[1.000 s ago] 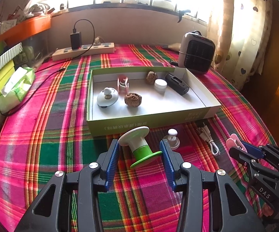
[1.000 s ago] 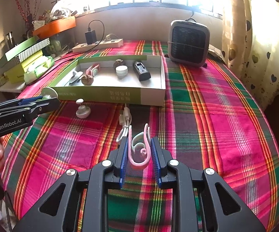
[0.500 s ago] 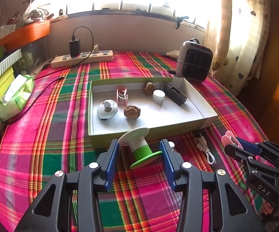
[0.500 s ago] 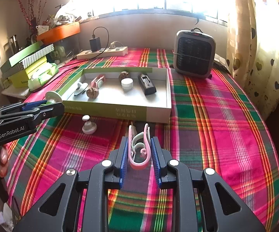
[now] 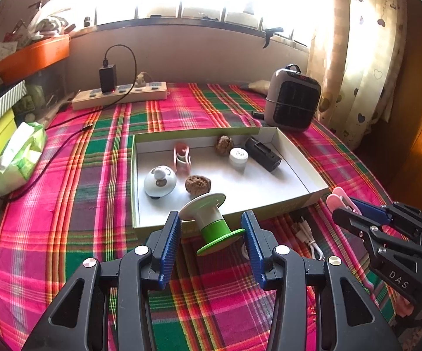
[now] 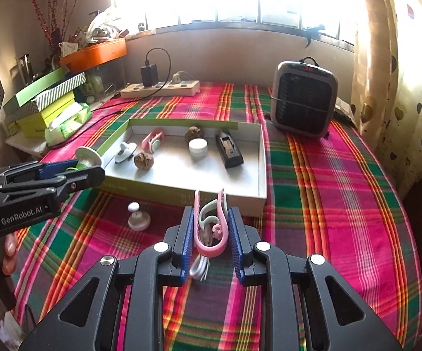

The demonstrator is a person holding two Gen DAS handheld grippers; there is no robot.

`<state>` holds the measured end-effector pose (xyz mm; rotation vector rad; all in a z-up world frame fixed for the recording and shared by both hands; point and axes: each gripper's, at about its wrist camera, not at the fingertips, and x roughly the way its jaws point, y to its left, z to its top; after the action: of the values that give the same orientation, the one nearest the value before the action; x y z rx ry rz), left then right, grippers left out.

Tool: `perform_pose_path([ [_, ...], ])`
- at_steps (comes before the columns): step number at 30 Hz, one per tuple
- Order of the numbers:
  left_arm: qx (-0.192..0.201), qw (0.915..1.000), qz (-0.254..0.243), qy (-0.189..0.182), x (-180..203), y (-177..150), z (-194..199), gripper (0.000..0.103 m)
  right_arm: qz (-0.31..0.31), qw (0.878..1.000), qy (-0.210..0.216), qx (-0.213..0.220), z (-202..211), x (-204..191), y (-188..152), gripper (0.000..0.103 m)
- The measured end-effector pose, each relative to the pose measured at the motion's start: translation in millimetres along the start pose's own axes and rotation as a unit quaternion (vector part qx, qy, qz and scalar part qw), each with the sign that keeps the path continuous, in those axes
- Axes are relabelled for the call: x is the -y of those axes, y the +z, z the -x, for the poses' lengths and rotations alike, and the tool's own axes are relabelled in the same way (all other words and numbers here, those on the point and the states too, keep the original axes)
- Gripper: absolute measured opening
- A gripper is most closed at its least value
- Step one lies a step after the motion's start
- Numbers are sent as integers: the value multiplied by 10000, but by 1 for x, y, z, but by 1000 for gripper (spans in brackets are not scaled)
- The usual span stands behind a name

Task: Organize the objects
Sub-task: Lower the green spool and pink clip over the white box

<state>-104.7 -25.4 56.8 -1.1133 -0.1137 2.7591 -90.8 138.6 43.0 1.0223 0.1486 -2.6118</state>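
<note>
Carrying the green-and-white spool (image 5: 212, 224) forward, I am now seeing it hang over the near wall of the shallow box (image 5: 304, 180) in the left wrist view, where a second ago it was short of that wall. My left gripper (image 5: 211, 234) is clamping it tilted, white end toward 11 o'clock. A white knob (image 5: 159, 180), two walnuts and a dark bar are already lying inside the box.

Switching to the right wrist view, my right gripper (image 6: 210, 228) is squeezing a pink clip (image 6: 211, 228), and the box is sitting closer at 12 o'clock than before. A small white stopper (image 6: 137, 218) is waiting on the cloth at 10 o'clock. Both loads look nearly ready to drop in.
</note>
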Motion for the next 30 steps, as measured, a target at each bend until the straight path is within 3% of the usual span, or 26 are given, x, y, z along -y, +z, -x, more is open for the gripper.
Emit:
perform_pose_path([
  [30,-93,9999,-58,-82,-6,41,-42,41,143,9994,249,-174,-54,0,44,24],
])
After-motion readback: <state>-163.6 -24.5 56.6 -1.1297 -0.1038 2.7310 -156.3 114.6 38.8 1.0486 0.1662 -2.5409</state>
